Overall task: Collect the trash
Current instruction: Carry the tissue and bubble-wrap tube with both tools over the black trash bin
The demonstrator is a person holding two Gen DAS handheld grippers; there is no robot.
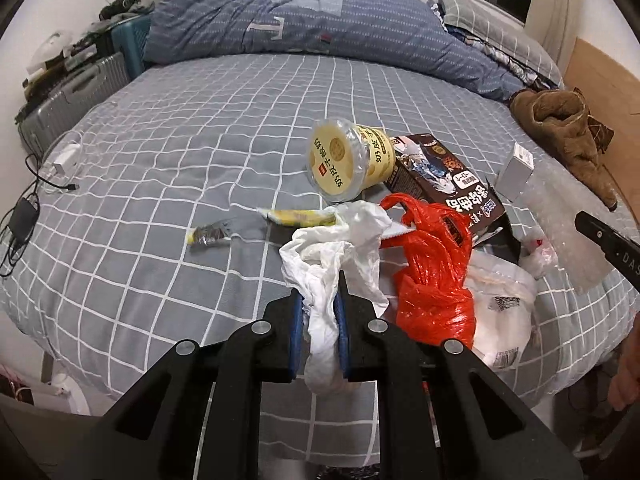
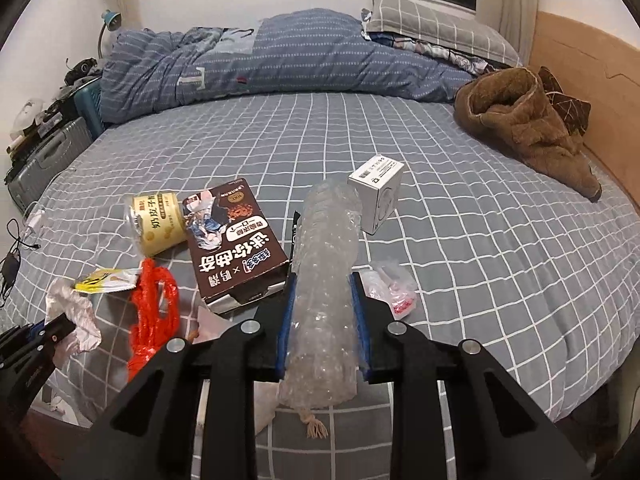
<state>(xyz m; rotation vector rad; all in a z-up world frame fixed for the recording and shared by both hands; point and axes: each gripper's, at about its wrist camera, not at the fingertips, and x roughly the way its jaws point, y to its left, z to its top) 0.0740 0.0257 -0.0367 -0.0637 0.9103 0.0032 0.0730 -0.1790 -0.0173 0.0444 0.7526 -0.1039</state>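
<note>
1. Your left gripper (image 1: 320,320) is clamped on a crumpled white tissue (image 1: 336,248), above the bed's (image 1: 200,140) near edge.
2. Your right gripper (image 2: 323,320) is clamped on a bubble-wrap roll (image 2: 326,264), its long axis pointing away toward the white box (image 2: 378,196).

Your bed (image 2: 400,128), covered in a grey checked sheet, carries 1 yellow cup (image 2: 160,222) on its side, 1 brown box (image 2: 236,240), 1 white box (image 2: 378,196), a red bag (image 2: 154,316), a blue quilt (image 2: 280,64) and brown clothing (image 2: 524,120).
</note>
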